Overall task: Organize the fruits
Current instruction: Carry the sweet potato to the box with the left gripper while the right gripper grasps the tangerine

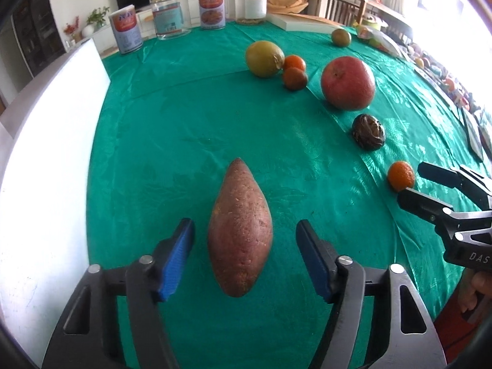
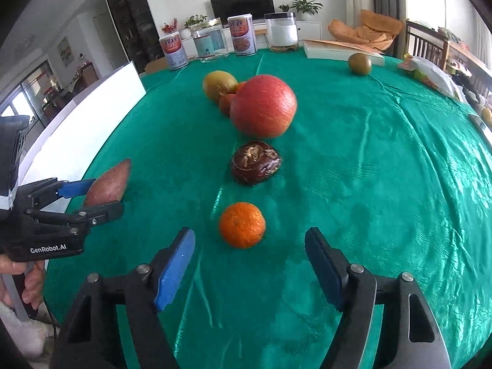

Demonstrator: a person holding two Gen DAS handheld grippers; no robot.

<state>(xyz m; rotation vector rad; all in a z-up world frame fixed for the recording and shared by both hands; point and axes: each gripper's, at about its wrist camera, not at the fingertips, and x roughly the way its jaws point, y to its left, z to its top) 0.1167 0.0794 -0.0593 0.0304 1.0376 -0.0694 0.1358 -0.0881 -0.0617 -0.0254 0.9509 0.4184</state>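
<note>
A reddish sweet potato (image 1: 240,230) lies on the green tablecloth (image 1: 184,117) between the blue pads of my left gripper (image 1: 245,225), which is open with a gap on each side. A small orange (image 2: 242,224) sits at the fingertips of my right gripper (image 2: 249,233), also open and not touching it. Beyond it, in a line, are a dark wrinkled fruit (image 2: 255,163) and a big red round fruit (image 2: 263,106). Behind those are a yellow-green fruit (image 2: 218,86) and two small oranges (image 1: 293,72). The right gripper (image 1: 412,181) also shows at the right edge of the left wrist view.
A white board (image 1: 46,153) stands along the table's left edge. Tins and jars (image 2: 241,35) line the far edge, beside a white book (image 2: 335,50). A lone green fruit (image 2: 359,64) lies at the far right, near bags and clutter (image 2: 430,73).
</note>
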